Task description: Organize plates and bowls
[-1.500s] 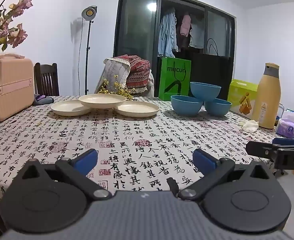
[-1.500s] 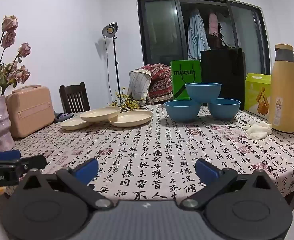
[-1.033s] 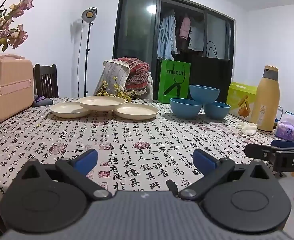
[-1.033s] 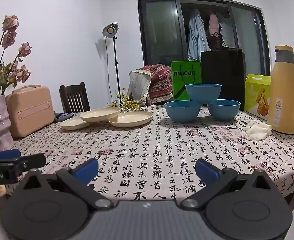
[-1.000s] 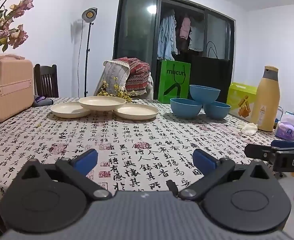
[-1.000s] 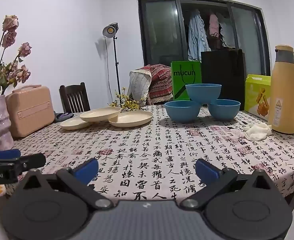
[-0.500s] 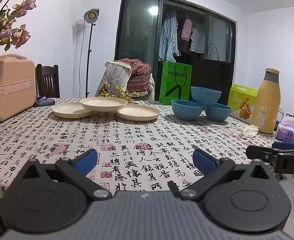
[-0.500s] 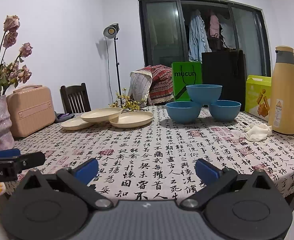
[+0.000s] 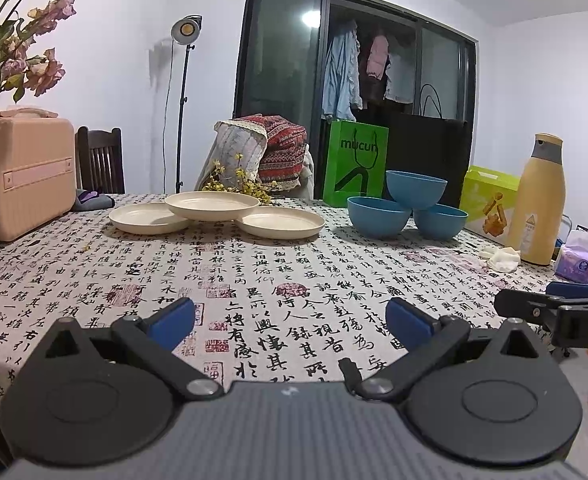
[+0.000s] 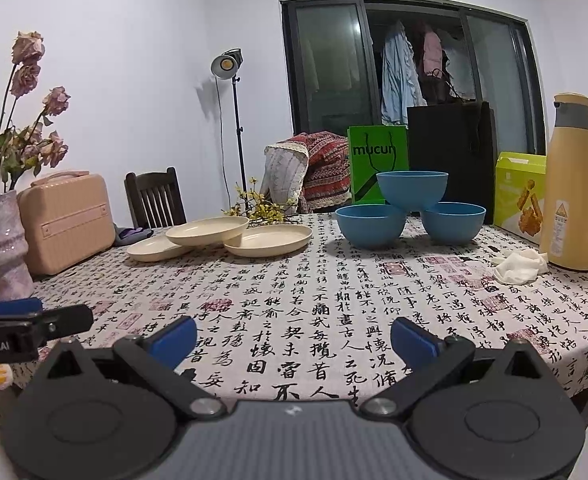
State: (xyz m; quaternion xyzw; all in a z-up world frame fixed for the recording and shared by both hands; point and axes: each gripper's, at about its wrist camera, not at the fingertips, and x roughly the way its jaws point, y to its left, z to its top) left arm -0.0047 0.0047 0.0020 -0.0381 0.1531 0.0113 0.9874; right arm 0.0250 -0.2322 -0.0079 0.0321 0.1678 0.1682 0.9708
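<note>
Three cream plates lie at the far side of the table: a left plate (image 9: 148, 218), a right plate (image 9: 279, 222), and a third plate (image 9: 211, 205) resting across both. To their right stand three blue bowls, two on the cloth (image 9: 378, 217) (image 9: 440, 221) and one bowl (image 9: 415, 189) perched on top of them. The same plates (image 10: 267, 239) and bowls (image 10: 412, 189) show in the right wrist view. My left gripper (image 9: 289, 322) and right gripper (image 10: 294, 340) hover open over the near table edge, both holding nothing and far from the dishes.
A pink case (image 9: 25, 176) and a vase of dried roses (image 10: 1, 240) stand at the left. A yellow thermos (image 10: 574, 188), a green box (image 10: 520, 192), a white cloth (image 10: 518, 266) and a tissue pack (image 9: 580, 260) sit at the right. A chair (image 10: 155, 198) stands behind.
Both views shift only slightly; the grippers drift a little over the near edge and stay open. Plates and bowls have not moved.
</note>
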